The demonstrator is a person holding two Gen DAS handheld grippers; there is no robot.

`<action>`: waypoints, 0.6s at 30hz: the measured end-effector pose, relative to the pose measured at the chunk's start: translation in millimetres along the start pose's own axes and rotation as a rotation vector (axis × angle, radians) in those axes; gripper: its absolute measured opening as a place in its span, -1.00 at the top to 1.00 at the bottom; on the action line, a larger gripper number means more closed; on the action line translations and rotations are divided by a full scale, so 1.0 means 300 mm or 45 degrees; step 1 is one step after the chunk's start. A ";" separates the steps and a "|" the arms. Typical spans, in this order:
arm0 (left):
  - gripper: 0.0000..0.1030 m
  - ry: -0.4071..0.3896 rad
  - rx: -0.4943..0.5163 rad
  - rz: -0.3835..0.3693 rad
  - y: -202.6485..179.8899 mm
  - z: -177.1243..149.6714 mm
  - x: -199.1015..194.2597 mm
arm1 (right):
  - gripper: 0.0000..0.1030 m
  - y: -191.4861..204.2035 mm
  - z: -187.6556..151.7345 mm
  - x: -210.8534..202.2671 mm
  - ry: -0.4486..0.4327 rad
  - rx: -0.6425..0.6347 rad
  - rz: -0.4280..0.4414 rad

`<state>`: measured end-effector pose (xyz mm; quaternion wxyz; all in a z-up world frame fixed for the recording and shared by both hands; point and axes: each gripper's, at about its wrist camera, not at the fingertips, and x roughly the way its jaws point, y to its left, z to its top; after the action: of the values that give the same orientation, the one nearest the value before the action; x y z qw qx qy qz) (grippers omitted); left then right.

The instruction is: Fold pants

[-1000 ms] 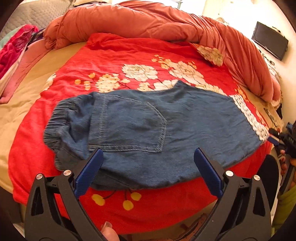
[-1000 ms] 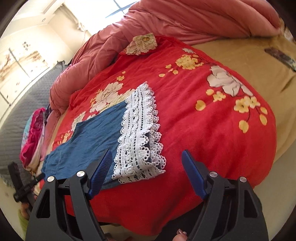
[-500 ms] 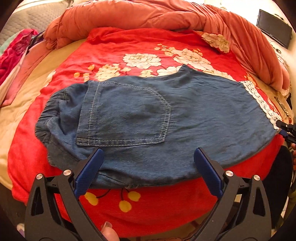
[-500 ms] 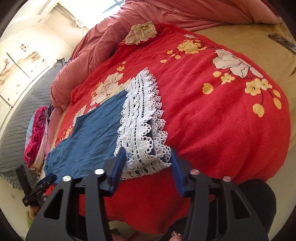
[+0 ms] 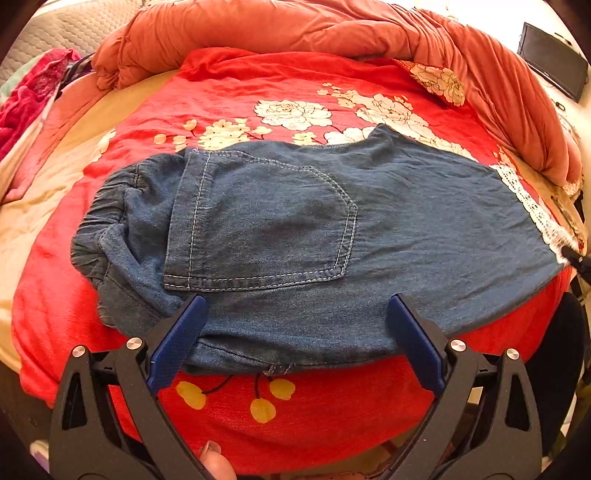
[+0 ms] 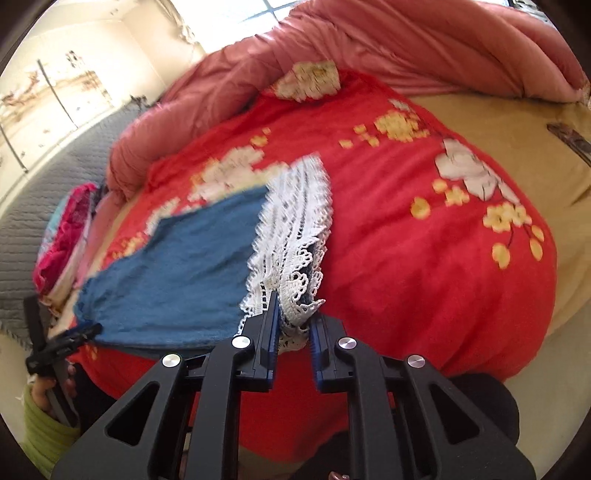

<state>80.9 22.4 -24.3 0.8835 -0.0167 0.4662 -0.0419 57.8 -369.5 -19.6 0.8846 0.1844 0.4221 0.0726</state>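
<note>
Blue denim pants [image 5: 295, 236] with a back pocket and an elastic waistband on the left lie flat on a red flowered blanket [image 5: 258, 81]. Their white lace hem [image 5: 532, 206] is at the right. My left gripper [image 5: 293, 325] is open, its fingers straddling the near edge of the pants. In the right wrist view my right gripper [image 6: 291, 325] is shut on the near corner of the lace hem [image 6: 295, 236], with the denim [image 6: 184, 258] stretching away to the left.
A bunched orange-pink duvet [image 5: 332, 33] lies along the far side and right of the bed. Pink clothes [image 5: 26, 96] are piled at the far left. Beige sheet [image 6: 517, 147] shows right of the blanket. A dark screen [image 5: 554, 59] hangs on the right wall.
My right gripper has closed from wide open onto the lace hem corner. My left gripper has moved closer to the pants' near edge and stayed open.
</note>
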 end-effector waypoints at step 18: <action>-0.79 -0.054 -0.001 -0.022 -0.014 -0.010 -0.046 | 0.00 0.006 0.001 -0.104 -0.125 -0.007 -0.049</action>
<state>70.5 19.5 -14.3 0.8928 -0.0220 0.4472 -0.0489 38.4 -376.8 3.8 0.9059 0.1772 0.3816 0.0477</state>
